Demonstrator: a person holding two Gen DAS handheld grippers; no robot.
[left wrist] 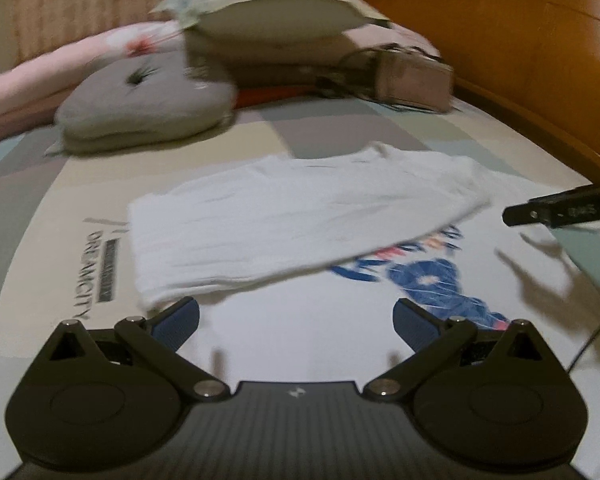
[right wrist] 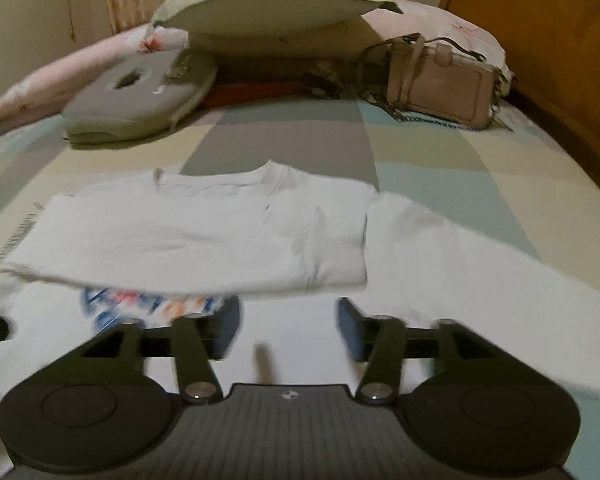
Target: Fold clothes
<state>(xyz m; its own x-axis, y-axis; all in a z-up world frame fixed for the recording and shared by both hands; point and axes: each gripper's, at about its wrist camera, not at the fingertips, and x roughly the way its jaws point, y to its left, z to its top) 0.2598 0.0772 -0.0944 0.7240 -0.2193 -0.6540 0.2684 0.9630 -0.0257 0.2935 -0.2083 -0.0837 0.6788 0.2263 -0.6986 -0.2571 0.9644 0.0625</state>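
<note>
We hover both unclenched, empty grippers, left (left wrist: 296,316) and right (right wrist: 288,326), over the white T-shirt (left wrist: 300,220), its side already folded inward, ready for the next fold.

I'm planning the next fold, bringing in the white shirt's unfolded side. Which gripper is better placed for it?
Probably the right gripper. It hovers open over the white shirt, beside the unfolded side trailing to its right. The left gripper, also open, faces the already folded flap.

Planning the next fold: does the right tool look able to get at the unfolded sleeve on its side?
Probably yes. The right tool is open and empty, and the sleeve lies flat on the bedsheet with nothing over it.
</note>
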